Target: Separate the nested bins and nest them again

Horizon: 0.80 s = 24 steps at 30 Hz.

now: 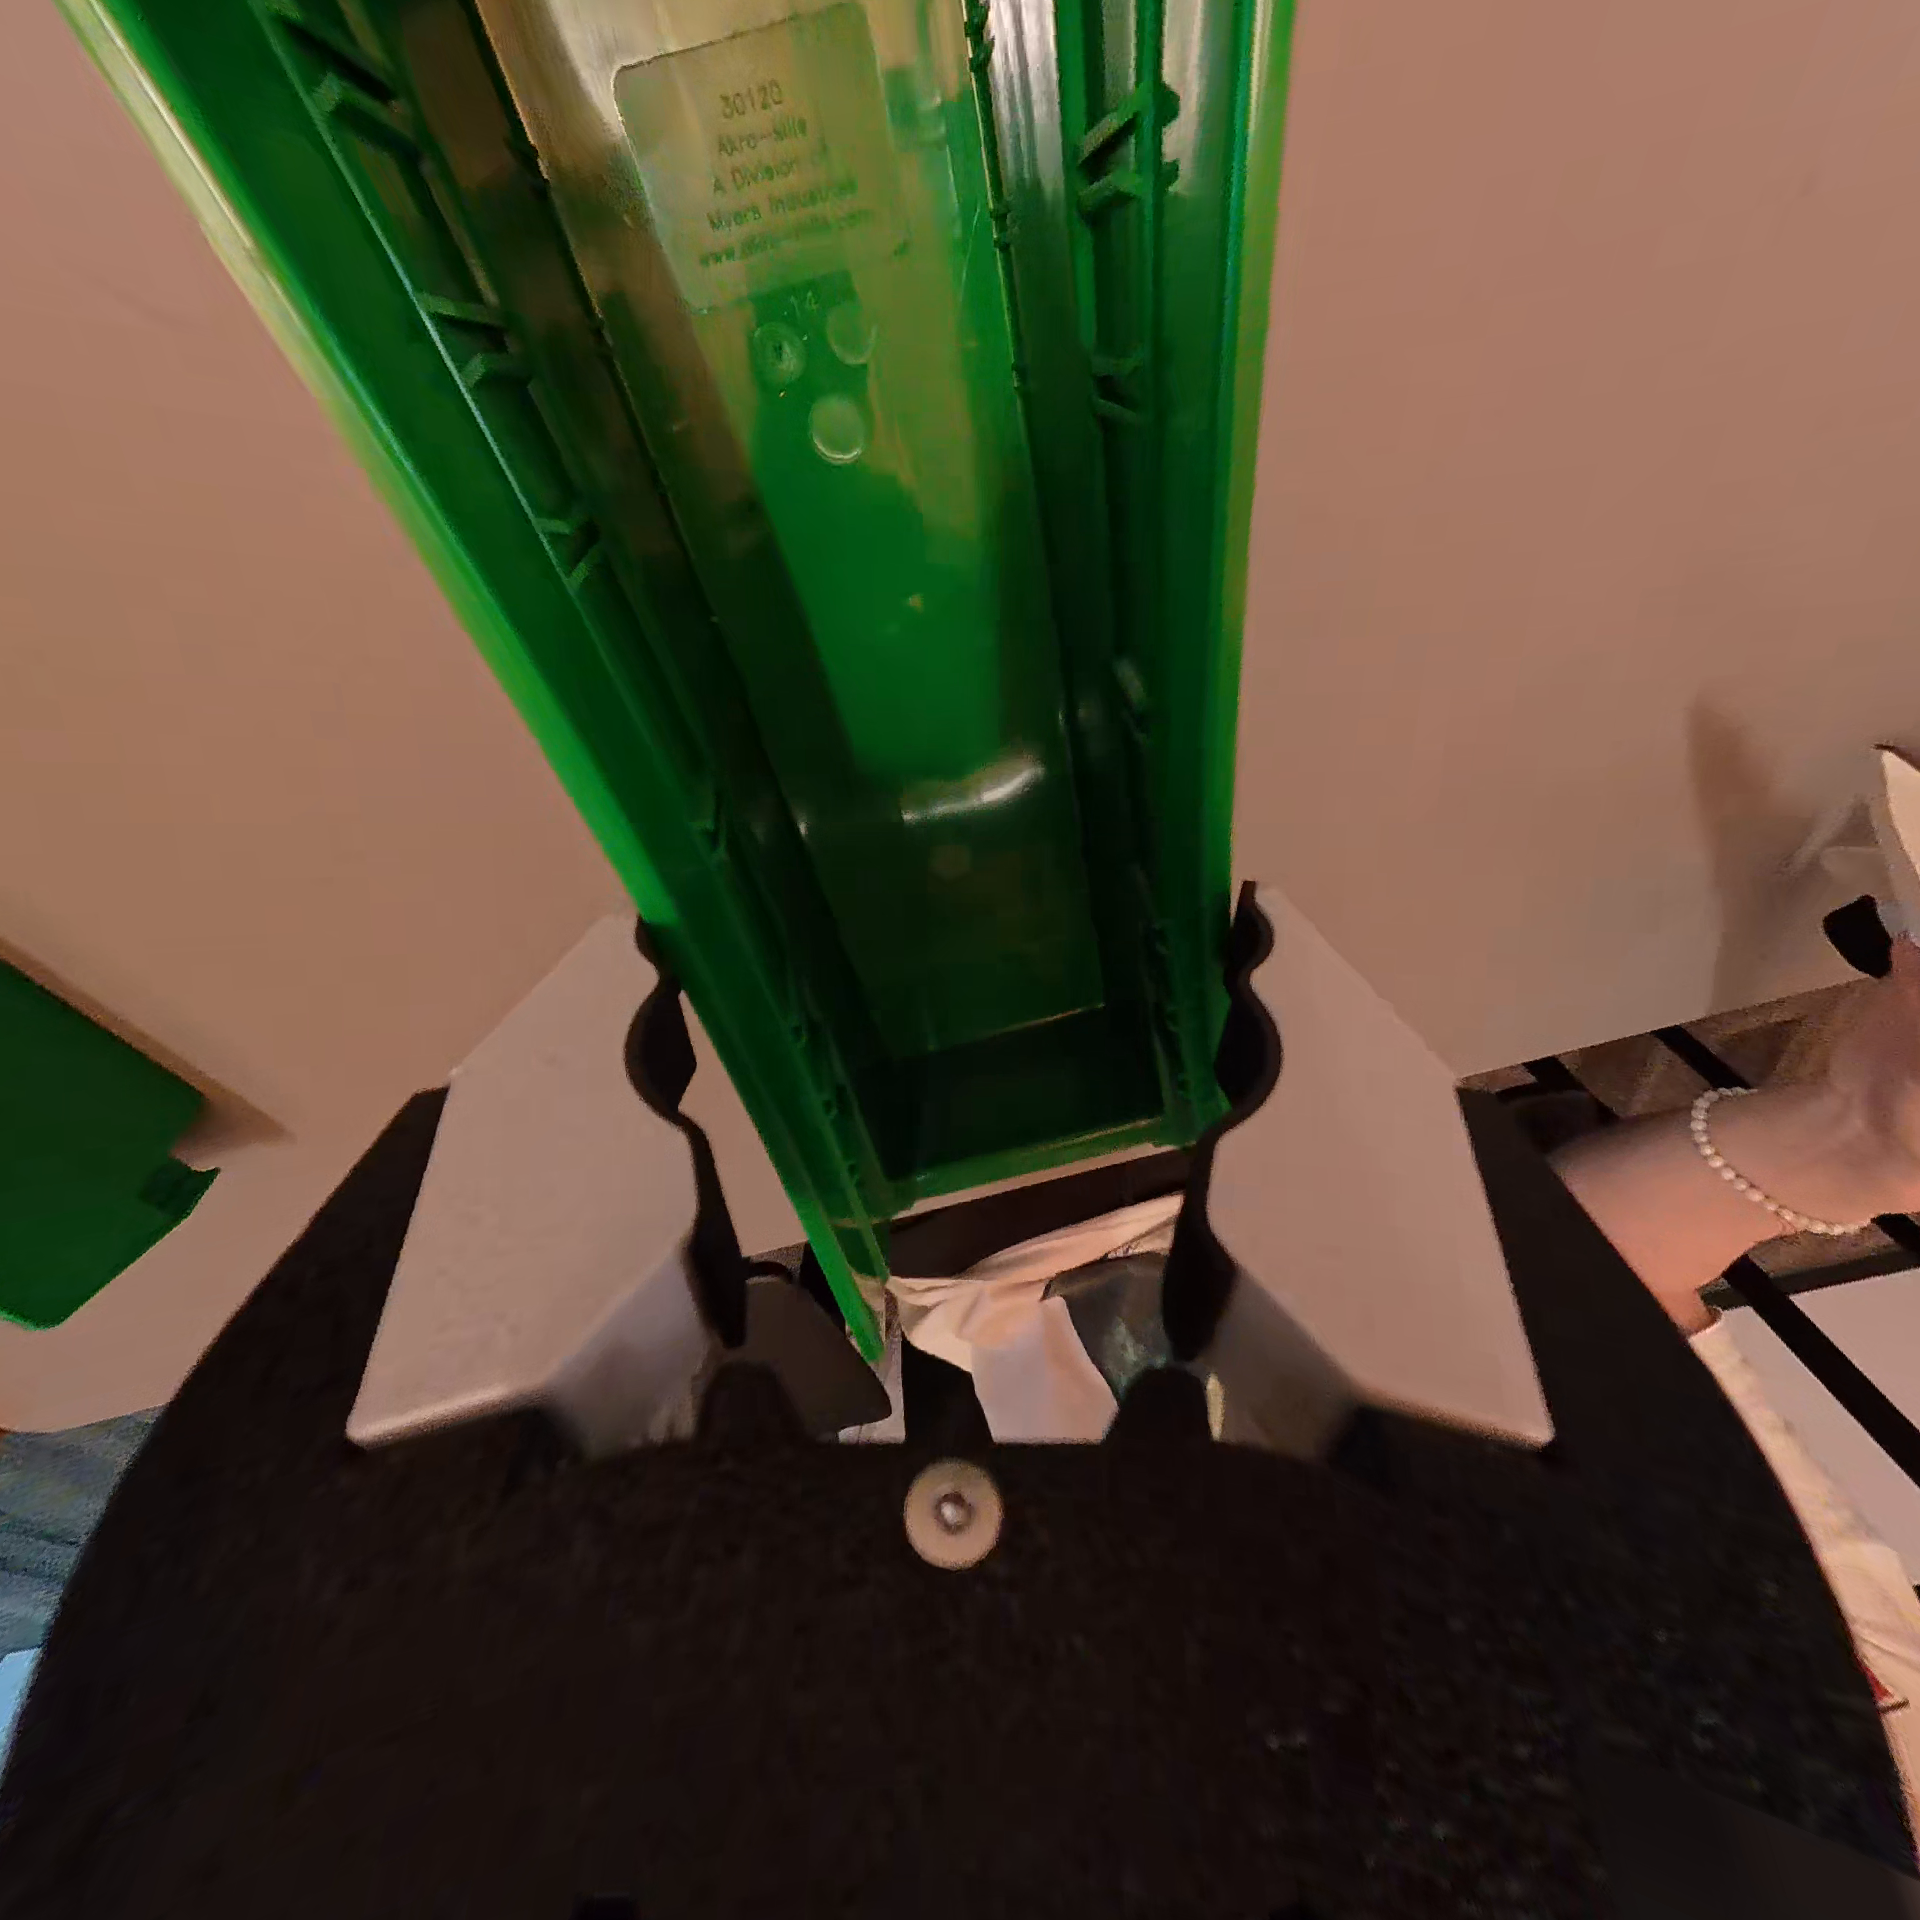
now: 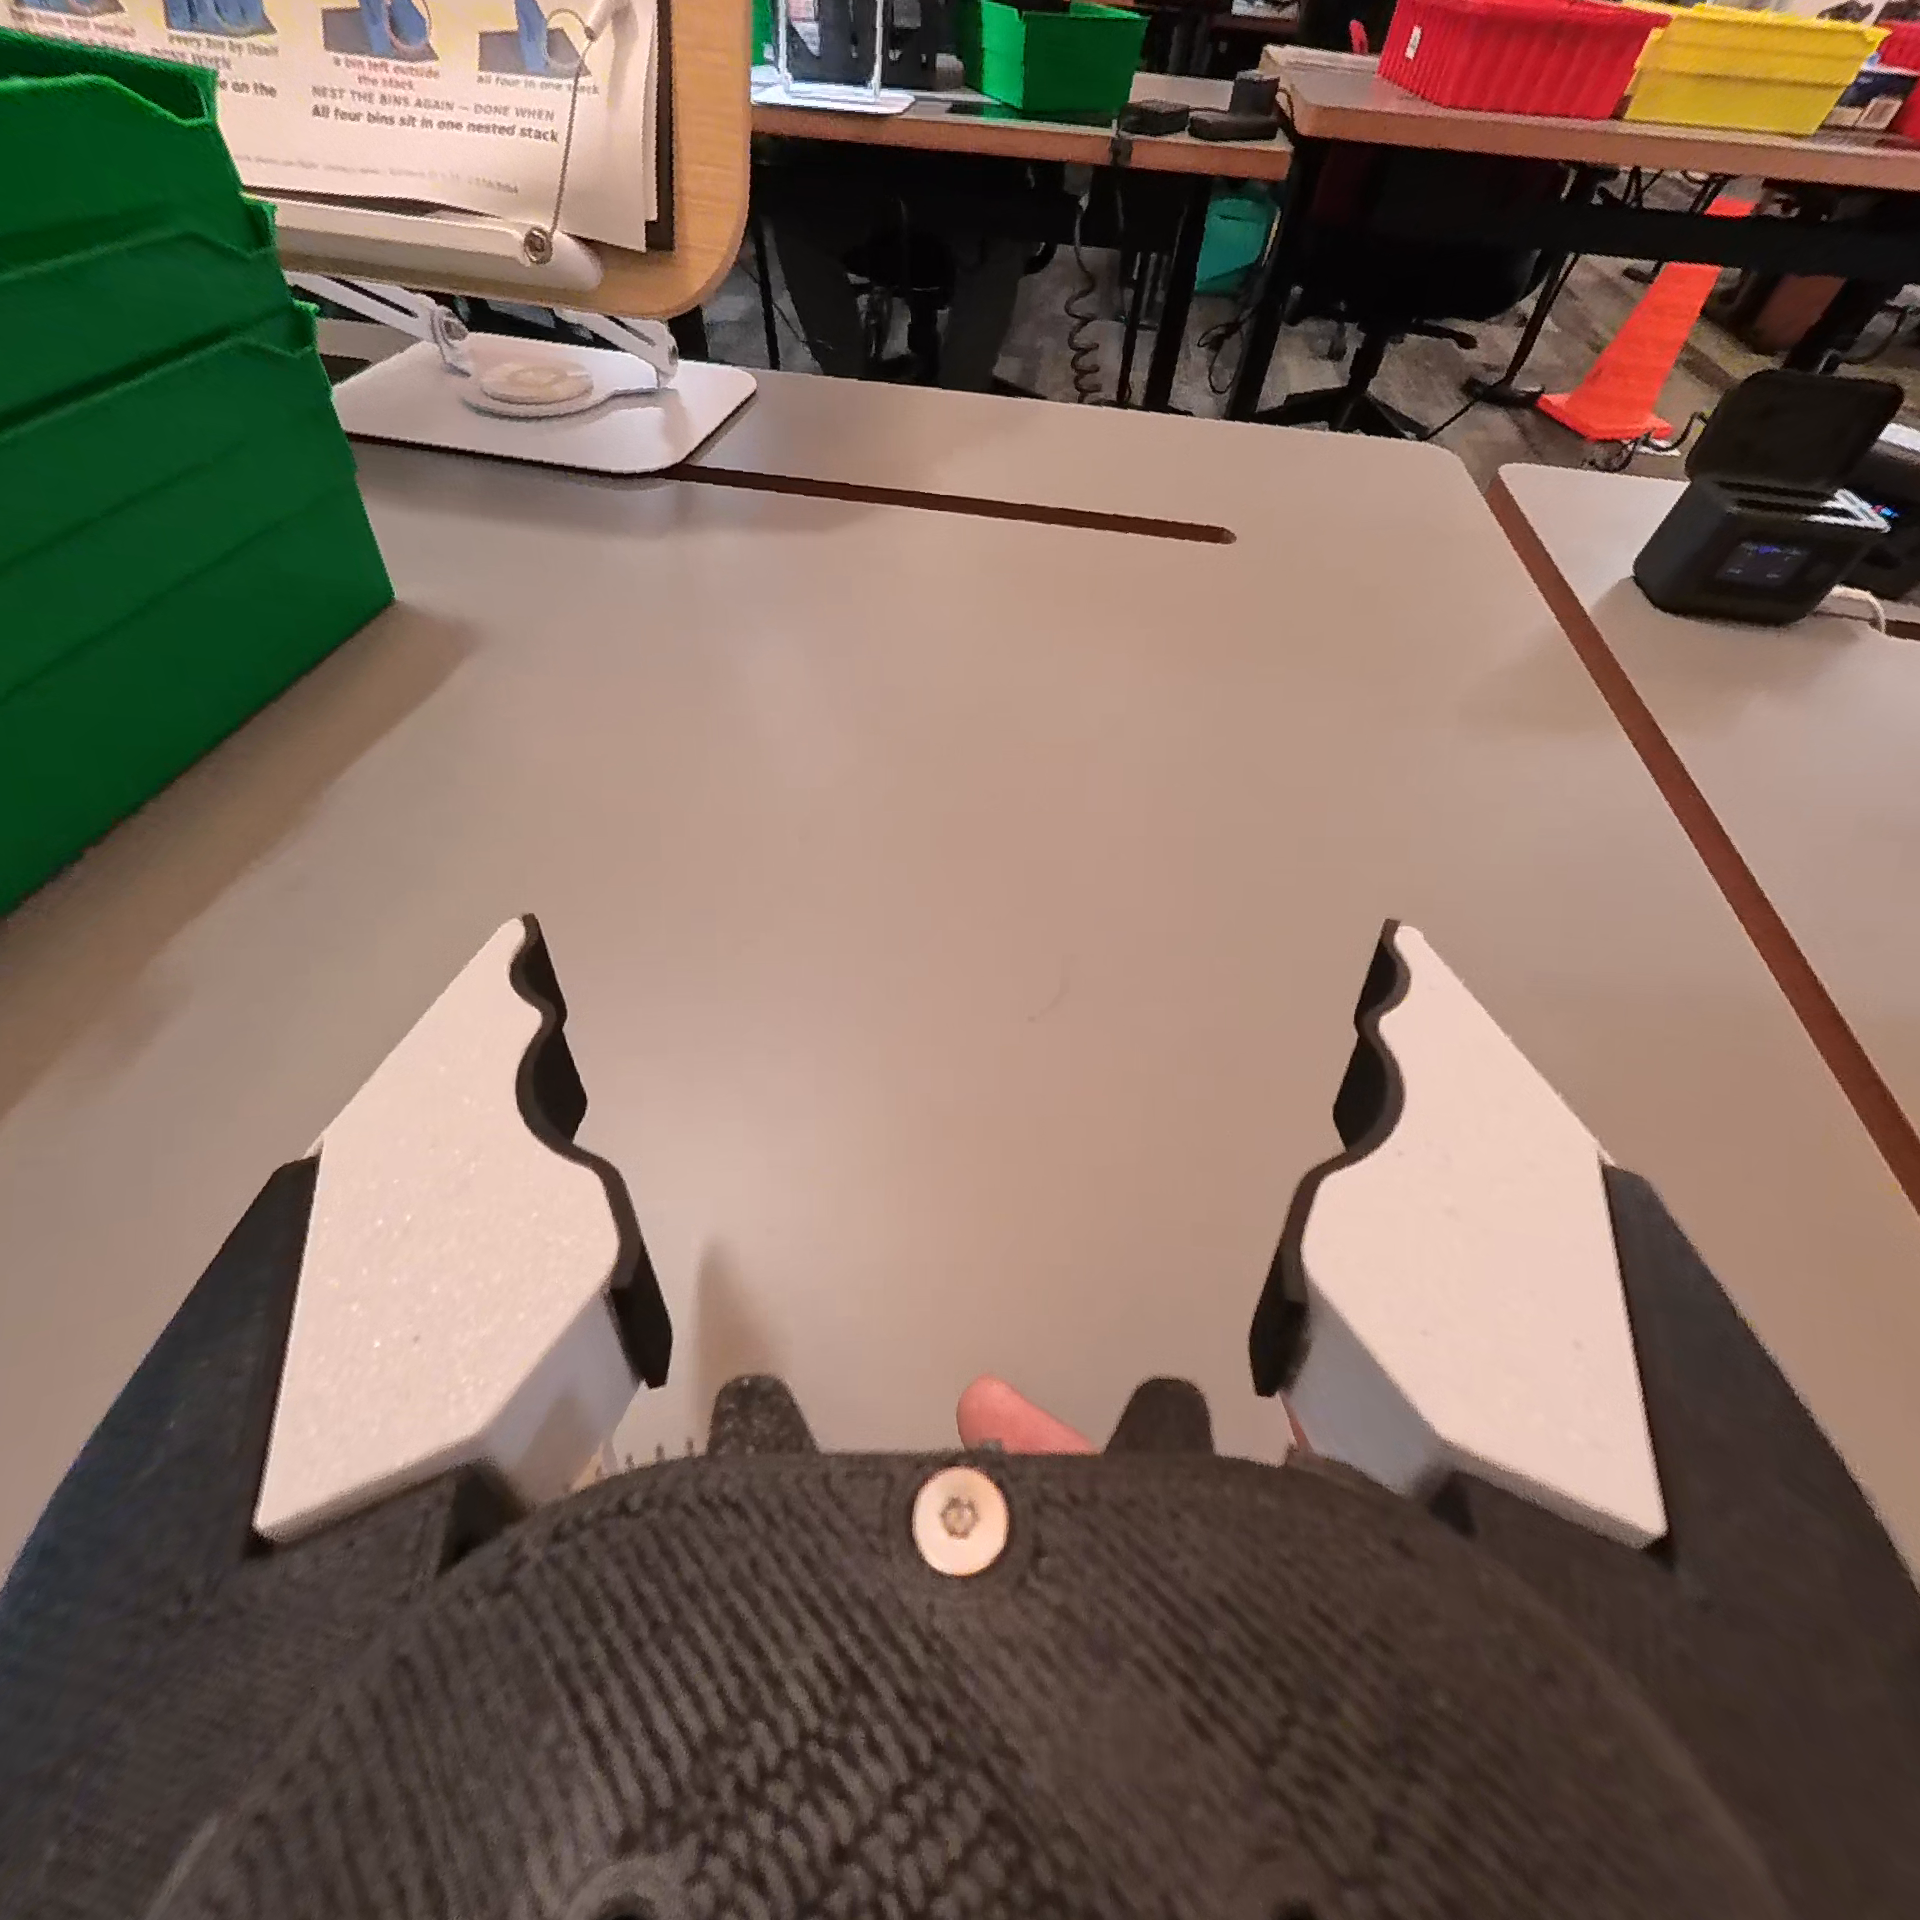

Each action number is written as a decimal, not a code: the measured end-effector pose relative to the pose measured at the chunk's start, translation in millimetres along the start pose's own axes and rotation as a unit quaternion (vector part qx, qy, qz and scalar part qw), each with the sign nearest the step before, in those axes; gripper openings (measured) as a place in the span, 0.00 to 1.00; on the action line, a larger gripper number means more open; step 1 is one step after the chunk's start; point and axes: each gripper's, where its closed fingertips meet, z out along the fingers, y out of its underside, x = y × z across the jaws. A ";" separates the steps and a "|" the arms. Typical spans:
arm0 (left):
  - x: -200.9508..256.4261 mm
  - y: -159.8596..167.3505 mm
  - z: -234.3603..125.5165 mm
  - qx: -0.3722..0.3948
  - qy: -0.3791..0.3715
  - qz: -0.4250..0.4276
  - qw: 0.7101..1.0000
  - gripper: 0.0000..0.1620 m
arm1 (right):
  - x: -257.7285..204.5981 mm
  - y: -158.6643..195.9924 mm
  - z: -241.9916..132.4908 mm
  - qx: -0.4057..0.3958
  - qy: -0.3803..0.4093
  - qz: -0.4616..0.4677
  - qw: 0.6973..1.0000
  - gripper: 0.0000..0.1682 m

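Left gripper (image 1: 951, 1049) has its jaws clamped on a long narrow green bin (image 1: 831, 520), held up off the counter (image 2: 935, 779), so we're mid-separating, I reckon. Right gripper (image 2: 961, 1132) hangs wide open, holding nothing. Nested green stack (image 2: 156, 468) sits far left; next, set this one down clear.

a glossy green bin (image 1: 883, 623), darker in its shadowed recesses, sits between the white fingers (image 1: 1351, 1122) and wavy black pads of the left gripper (image 1: 951, 1029). the right gripper (image 2: 961, 1049) shows the same white and black over a plain grey-beige table (image 2: 935, 727) with a dark brown edge band. green nested bins (image 2: 156, 468) stand at its left edge. red (image 2: 1507, 52) and yellow (image 2: 1745, 73) bins and an orange cone (image 2: 1642, 343) brighten the background.
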 end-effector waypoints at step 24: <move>-5.4 -1.3 -26.2 0.024 0.032 0.006 0.999 0.64 | -2.7 8.5 6.1 -0.016 -0.002 -0.009 1.000 0.86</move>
